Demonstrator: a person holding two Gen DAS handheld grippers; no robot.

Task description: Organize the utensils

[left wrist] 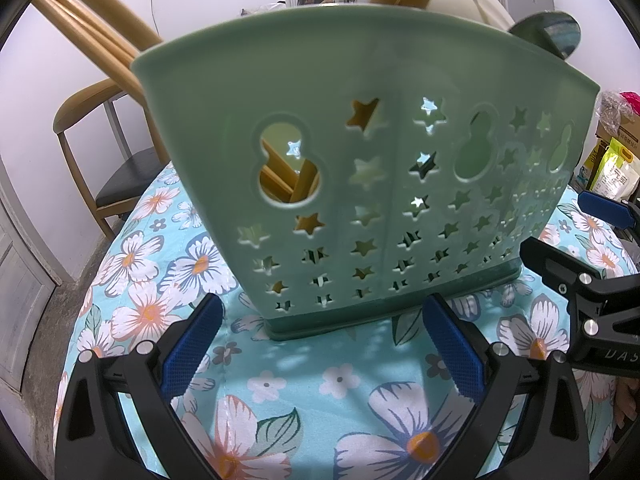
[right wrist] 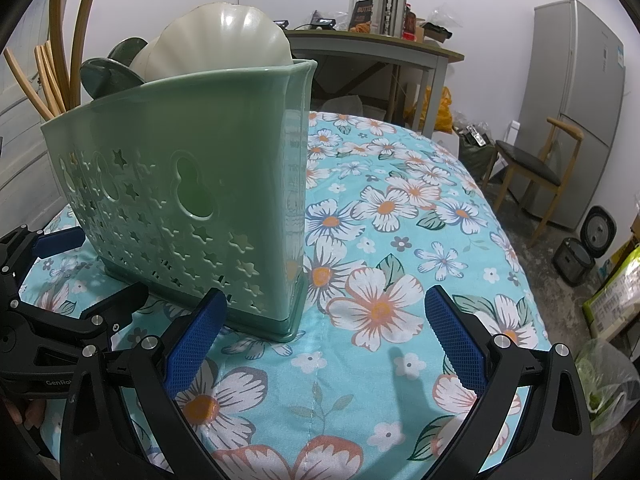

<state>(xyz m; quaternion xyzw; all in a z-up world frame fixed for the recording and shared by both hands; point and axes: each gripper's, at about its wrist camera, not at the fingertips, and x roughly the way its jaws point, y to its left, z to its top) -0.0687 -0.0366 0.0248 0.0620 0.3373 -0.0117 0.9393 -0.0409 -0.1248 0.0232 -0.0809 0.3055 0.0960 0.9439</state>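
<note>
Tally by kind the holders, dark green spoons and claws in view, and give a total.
Green utensil holder: 1
Dark green spoon, standing in the holder: 1
Claws: 2, the left claw and the right claw, both open
Total: 4

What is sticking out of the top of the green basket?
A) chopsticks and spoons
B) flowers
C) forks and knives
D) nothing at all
A: wooden chopsticks, a big white spoon and a dark green spoon poke up over the rim of the basket.
</note>
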